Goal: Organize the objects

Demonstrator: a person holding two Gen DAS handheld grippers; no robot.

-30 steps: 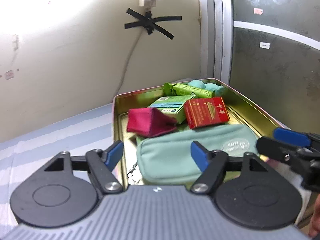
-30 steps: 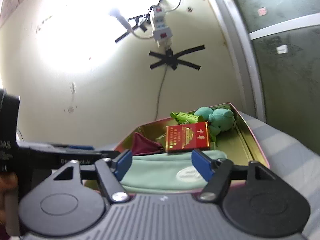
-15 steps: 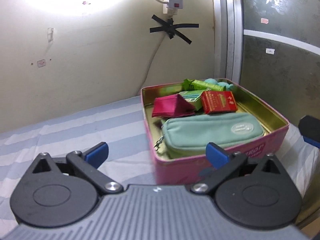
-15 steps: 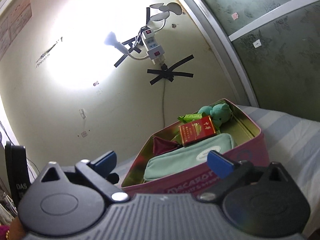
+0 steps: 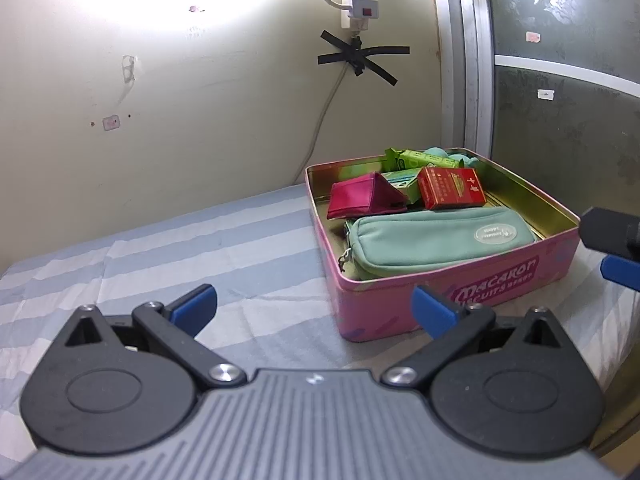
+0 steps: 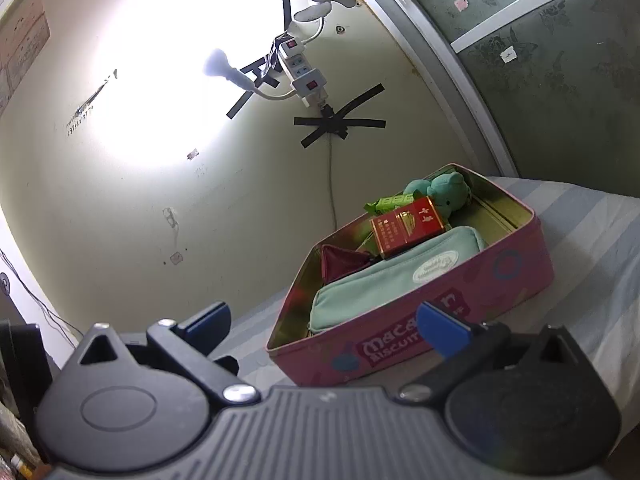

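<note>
- Lying on a blue-and-white striped cloth, a pink biscuit tin is seen at about one o'clock from the left gripper, just beyond its right blue pad and apart from it.
- The left gripper's jaws are spread wide, and nothing is held between them; only the striped cloth is seen in the gap.
- In the right wrist view, the same tin is seen at about one o'clock from the right gripper, near its right pad but not touched.
- The right gripper's jaws are likewise spread wide, with nothing clasped between them.
- Part of the right gripper is seen at three o'clock in the left wrist view, just beside the tin's right corner.
- The tin is left without a lid and is filled as follows:
- A mint-green zip pouch is laid along the near wall.
- A crimson folded wallet is propped at the tin's ten o'clock corner.
- A red cigarette pack is tilted behind the pouch, toward twelve o'clock.
- A green carton is wedged between wallet and pack.
- A lime-green packet and a teal plush toy are tucked against the far wall.
</note>
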